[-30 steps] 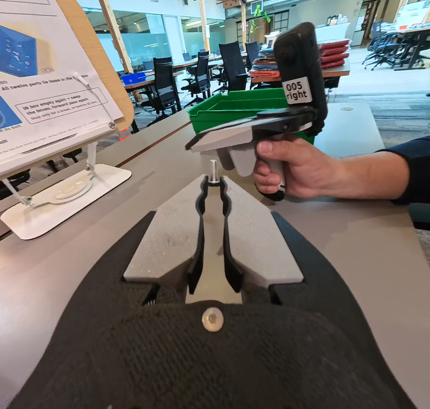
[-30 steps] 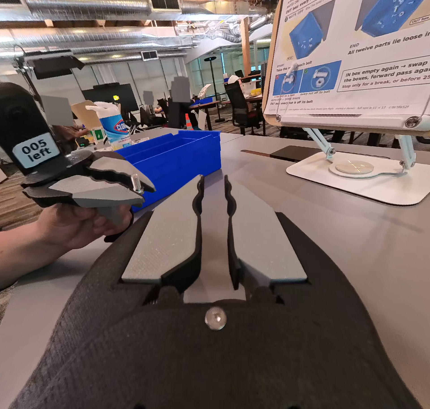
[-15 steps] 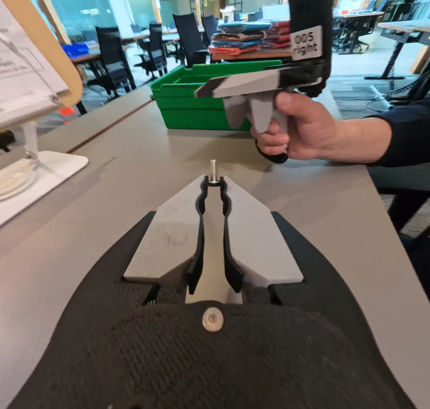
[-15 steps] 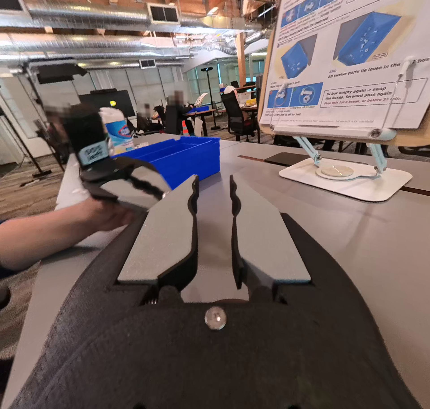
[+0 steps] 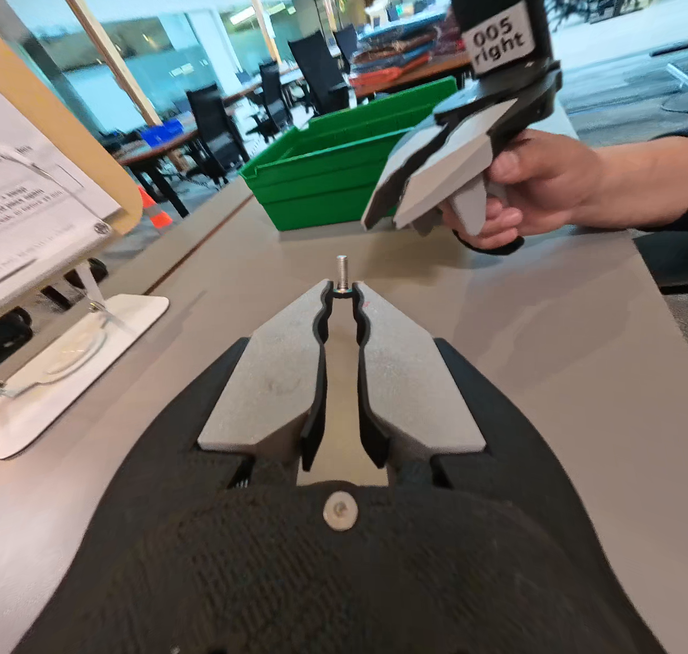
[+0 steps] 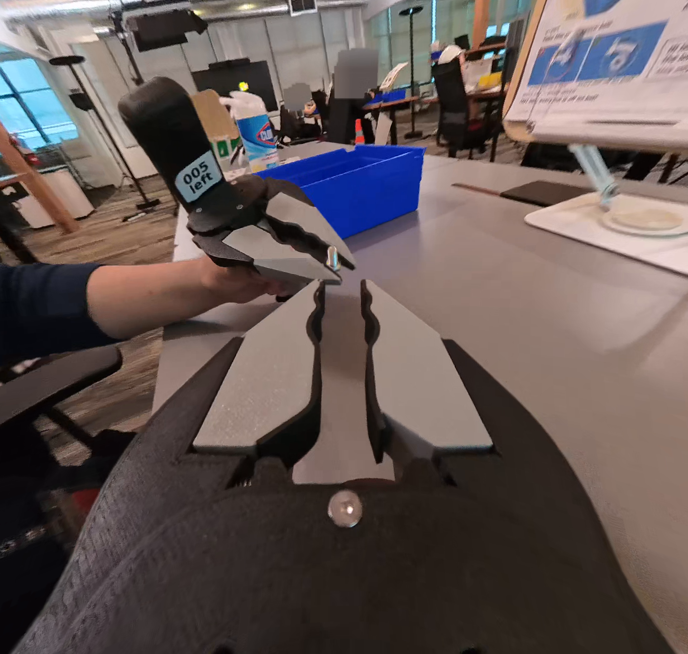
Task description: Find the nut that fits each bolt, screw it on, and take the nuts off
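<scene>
My left gripper point(image 5: 341, 290) is shut on the head of a small silver bolt point(image 5: 341, 268), whose threaded shaft stands up beyond the fingertips, above the grey table point(image 5: 521, 338). The right wrist view shows the same bolt point(image 6: 331, 256) at the left gripper's tips point(image 6: 340, 268). My right gripper point(image 6: 342, 287) is open with nothing between its fingers. It hovers just in front of the left gripper's tips. In the left wrist view the right gripper point(image 5: 383, 223) is up and to the right of the bolt, tips tilted down. No nut shows.
A green bin point(image 5: 335, 174) stands at the table's far side behind the right gripper. A blue bin point(image 6: 357, 185) stands behind the left gripper. An instruction sheet on a white stand point(image 6: 610, 223) is at the right, and the stand also shows in the left wrist view point(image 5: 74, 342).
The left gripper has kept hold of the bolt. The right gripper swung round and tilted its tips down toward the bolt. Its fingers spread, then narrowed a little, on nothing.
</scene>
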The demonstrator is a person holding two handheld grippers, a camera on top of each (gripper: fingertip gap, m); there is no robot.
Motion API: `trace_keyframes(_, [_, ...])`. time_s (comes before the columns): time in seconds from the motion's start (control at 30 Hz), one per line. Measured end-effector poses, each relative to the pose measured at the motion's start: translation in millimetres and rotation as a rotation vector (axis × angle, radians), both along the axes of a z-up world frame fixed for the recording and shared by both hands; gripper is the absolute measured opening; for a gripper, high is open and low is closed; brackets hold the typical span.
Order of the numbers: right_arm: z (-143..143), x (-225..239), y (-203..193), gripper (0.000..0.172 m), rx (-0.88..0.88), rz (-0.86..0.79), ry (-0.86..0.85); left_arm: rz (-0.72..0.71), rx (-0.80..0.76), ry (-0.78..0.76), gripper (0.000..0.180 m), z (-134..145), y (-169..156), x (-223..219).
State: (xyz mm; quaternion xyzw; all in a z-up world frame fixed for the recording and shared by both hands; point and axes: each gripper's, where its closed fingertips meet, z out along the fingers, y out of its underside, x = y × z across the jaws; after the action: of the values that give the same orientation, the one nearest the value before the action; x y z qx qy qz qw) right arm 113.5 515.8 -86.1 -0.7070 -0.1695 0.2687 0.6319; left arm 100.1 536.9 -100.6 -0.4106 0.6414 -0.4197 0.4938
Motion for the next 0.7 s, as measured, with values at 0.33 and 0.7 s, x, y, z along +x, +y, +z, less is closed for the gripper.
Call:
trace_keyframes(0.33, [1, -24, 14, 0.020, -0.063, 0.101, 0.139, 0.068, 0.094, -0.002, 0.008, -6, -5, 6])
trace_keyframes(0.7, [-11, -9, 22, 0.002, -0.023, -0.070, -0.104, 0.087, 0.053, 0.067, 0.015, -22, -5, 12])
